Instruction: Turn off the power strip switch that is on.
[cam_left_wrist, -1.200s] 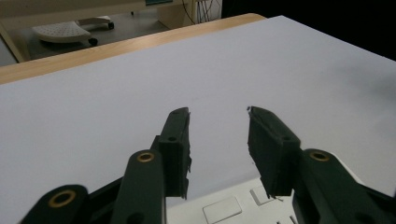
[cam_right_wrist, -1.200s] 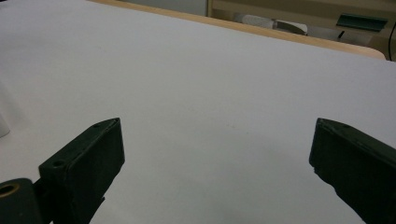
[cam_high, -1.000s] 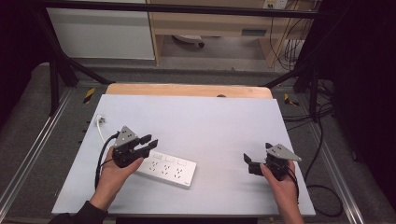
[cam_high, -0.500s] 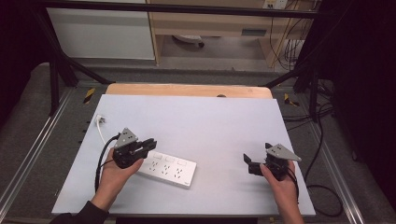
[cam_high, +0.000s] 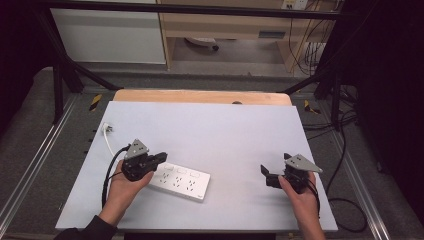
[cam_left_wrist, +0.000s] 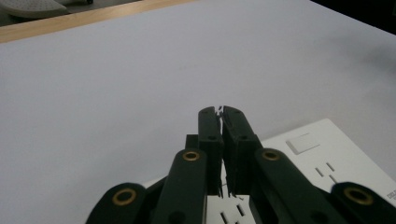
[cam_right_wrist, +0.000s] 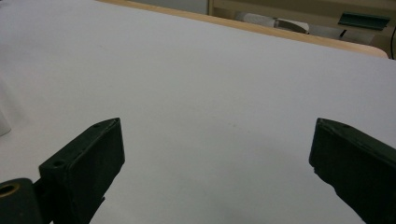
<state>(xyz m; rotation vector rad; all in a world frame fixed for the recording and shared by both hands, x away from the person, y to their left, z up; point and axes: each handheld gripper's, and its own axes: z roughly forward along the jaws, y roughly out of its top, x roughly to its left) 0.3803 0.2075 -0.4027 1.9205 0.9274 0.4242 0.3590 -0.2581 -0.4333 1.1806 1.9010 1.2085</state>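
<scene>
A white power strip (cam_high: 182, 181) lies flat on the grey tabletop, left of the middle and near the front edge. My left gripper (cam_high: 161, 158) hovers over its left end. Its jaws have just been closing and now stand shut, pad against pad, with nothing between them. In the left gripper view, the shut left gripper (cam_left_wrist: 221, 112) points over the power strip (cam_left_wrist: 327, 158), whose switch and sockets show below. My right gripper (cam_high: 267, 176) rests at the front right of the table, apart from the strip. In its own view, the right gripper (cam_right_wrist: 215, 140) is wide open over bare tabletop.
A white plug (cam_high: 106, 129) with a thin white cord lies at the left side of the table (cam_high: 225, 130). A wooden strip (cam_high: 200, 96) runs along the far edge. Dark frame bars and floor cables surround the table.
The left gripper's jaws have gone from open to shut over the strip's left end. The right hand and gripper have not moved.
</scene>
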